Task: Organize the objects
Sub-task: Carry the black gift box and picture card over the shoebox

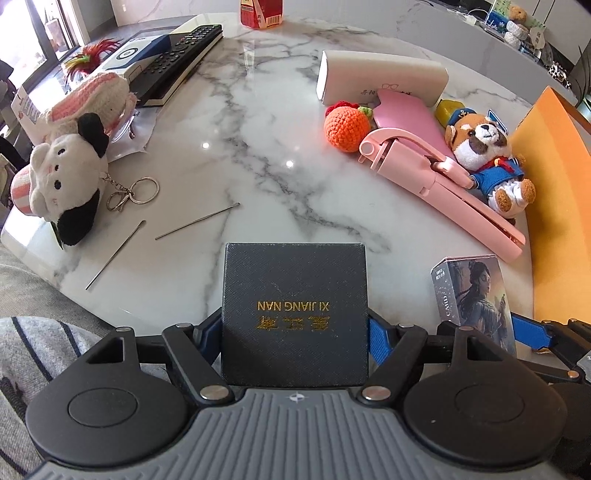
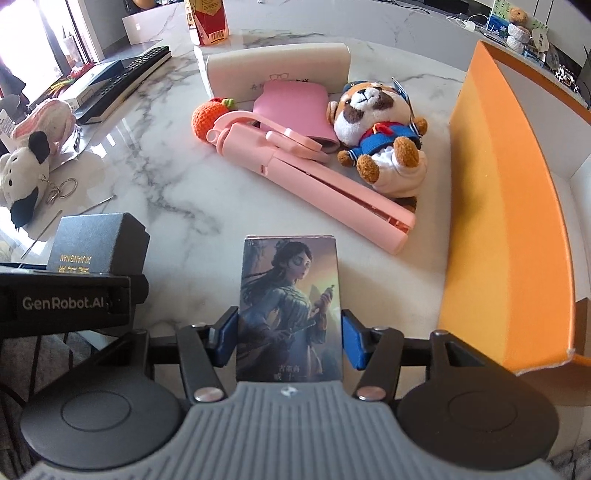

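Note:
My left gripper [image 1: 294, 332] is shut on a dark square box [image 1: 294, 314] with gold "XI JIANG NAN" lettering, held at the near edge of the marble table [image 1: 258, 129]. My right gripper [image 2: 289, 338] is shut on a card box [image 2: 290, 306] printed with a woman's portrait, just right of the left gripper. The dark box also shows in the right wrist view [image 2: 92, 243], and the card box in the left wrist view [image 1: 474, 299]. A large orange box [image 2: 509, 221] with a white inside stands open at the right.
A pink selfie stick [image 2: 314, 181], pink pouch [image 2: 295, 110], crocheted orange [image 2: 207, 120], red-panda plush [image 2: 384, 129] and white glasses case [image 2: 277, 62] lie mid-table. At the left are a cow plush with keyring [image 1: 66, 177], two thin metal picks [image 1: 195, 221], a remote [image 1: 177, 55] and a red carton [image 1: 260, 13].

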Motion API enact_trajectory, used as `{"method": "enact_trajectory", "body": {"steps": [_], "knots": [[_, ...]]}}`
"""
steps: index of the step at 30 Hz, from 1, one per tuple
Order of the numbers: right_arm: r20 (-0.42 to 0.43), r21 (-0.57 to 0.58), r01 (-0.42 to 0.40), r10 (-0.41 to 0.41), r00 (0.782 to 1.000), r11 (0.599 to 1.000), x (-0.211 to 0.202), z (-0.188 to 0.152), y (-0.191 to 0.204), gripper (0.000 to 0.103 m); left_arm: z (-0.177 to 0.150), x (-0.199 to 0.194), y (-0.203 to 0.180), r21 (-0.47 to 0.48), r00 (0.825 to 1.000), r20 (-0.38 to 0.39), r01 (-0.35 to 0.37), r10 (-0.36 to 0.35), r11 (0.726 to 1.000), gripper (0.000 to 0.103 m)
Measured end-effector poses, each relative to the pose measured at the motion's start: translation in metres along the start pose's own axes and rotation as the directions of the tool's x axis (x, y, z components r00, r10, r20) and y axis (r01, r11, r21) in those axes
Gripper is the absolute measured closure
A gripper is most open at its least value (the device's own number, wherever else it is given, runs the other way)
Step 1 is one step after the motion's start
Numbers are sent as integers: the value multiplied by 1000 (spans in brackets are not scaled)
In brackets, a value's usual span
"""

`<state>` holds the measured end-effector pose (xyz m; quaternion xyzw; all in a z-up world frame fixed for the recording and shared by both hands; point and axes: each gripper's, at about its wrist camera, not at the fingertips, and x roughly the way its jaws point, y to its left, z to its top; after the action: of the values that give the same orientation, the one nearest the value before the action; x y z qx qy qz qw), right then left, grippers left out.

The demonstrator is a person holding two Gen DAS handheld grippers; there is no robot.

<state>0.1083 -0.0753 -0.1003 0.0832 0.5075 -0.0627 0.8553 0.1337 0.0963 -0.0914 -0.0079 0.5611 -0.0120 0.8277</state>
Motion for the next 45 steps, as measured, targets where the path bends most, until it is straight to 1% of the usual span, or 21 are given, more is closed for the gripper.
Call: {"method": "enact_trajectory", "body": {"steps": [5, 7, 9, 12, 17, 21, 24, 28, 32, 37, 41, 45], "knots": [[29, 3, -2, 2, 1000, 1000, -19, 2, -1, 44, -1, -15, 1, -7, 999, 28, 24, -24, 1000, 16], [50, 8, -11, 10, 999, 1000, -30, 4, -1, 44, -1, -31, 2, -5, 998, 62, 33, -32, 999, 16], [87, 29, -23, 20, 996, 999, -43, 5, -3, 44, -1, -47, 3, 3, 995, 99, 17, -17, 1000, 16], [145, 40, -32, 26, 989, 999, -66, 11, -5, 44, 0, -71, 2, 13, 988, 153, -12, 10, 1000, 16], [222, 32, -38, 30, 975, 999, -103, 21, -10, 44, 1, -103, -12, 34, 976, 219, 13, -20, 999, 16], [280, 20, 7, -12, 960, 1000, -127, 24, -16, 44, 4, -122, -33, 65, 959, 282, -6, -13, 998, 16], [307, 42, 28, -40, 951, 999, -144, 25, -31, 44, 7, -131, -50, 86, 954, 297, 15, -40, 996, 16], [322, 84, 53, -78, 943, 995, -159, 24, -59, 44, 10, -138, -81, 137, 947, 313, 32, -74, 990, 16], [321, 144, 70, -113, 940, 987, -170, 23, -94, 44, 13, -141, -114, 191, 938, 322, 68, -128, 979, 16], [313, 190, 112, -168, 935, 975, -179, 19, -138, 44, 17, -137, -158, 249, 933, 319, 89, -169, 964, 16], [295, 222, 131, -195, 936, 966, -181, 16, -173, 44, 20, -129, -190, 282, 933, 303, 110, -197, 953, 16], [268, 234, 131, -193, 944, 963, -177, 15, -202, 44, 26, -117, -210, 283, 933, 282, 141, -223, 949, 16]]}}
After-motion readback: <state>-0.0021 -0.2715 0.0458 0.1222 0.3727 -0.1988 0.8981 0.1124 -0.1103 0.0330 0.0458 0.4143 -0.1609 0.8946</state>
